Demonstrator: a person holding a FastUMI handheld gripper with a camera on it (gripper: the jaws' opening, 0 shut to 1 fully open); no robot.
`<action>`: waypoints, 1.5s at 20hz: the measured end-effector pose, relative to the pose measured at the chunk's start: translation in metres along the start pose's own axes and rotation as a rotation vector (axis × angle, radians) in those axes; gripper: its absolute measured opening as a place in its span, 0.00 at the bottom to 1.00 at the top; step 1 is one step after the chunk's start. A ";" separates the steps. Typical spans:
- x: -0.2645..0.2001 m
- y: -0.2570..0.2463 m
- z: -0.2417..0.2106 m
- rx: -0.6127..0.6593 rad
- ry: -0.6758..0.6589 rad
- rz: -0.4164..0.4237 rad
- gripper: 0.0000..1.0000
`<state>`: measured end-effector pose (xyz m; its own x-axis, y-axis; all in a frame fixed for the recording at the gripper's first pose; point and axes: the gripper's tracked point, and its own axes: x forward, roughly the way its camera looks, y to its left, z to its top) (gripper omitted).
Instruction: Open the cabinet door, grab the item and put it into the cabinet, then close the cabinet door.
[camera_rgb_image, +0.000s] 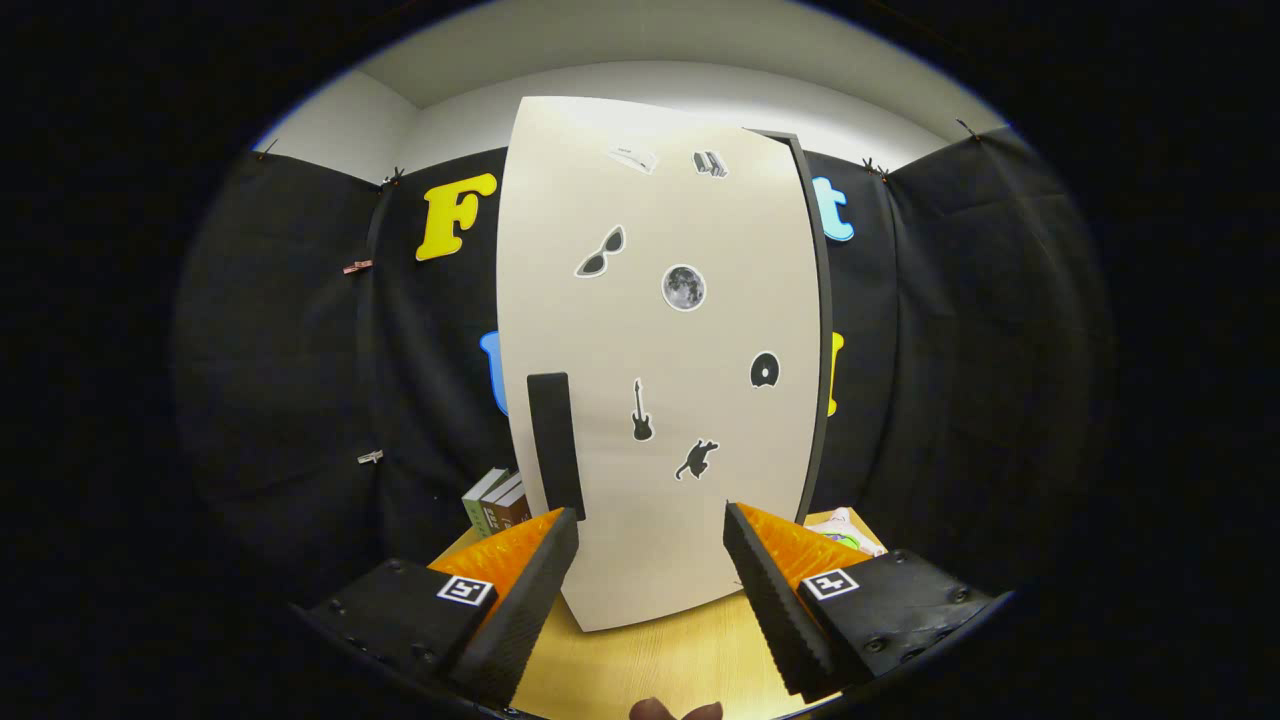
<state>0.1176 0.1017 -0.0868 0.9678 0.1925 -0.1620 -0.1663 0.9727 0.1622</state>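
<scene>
A big white cabinet door (665, 400) stands on the wooden table (650, 670), just ahead of the claw. It has little stickers on it. A black handle (555, 445) sits low on its left side, right above the left finger. The claw (650, 525) is wide open and holds nothing. A small packet (845, 530) lies behind the right finger, beside the door. Some books (497, 505) stand on the other side.

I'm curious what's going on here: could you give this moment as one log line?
gripper: open, empty | cabinet door: shut, just ahead | handle: by one fingertip, ungrasped | step: opening door
</scene>
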 end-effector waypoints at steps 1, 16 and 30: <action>-0.001 -0.001 0.001 -0.002 -0.002 -0.002 0.96; -0.017 -0.013 0.007 0.004 -0.021 -0.028 0.96; -0.030 -0.016 0.009 -0.012 -0.032 -0.012 0.96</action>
<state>0.0933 0.0789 -0.0761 0.9753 0.1765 -0.1327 -0.1565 0.9765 0.1483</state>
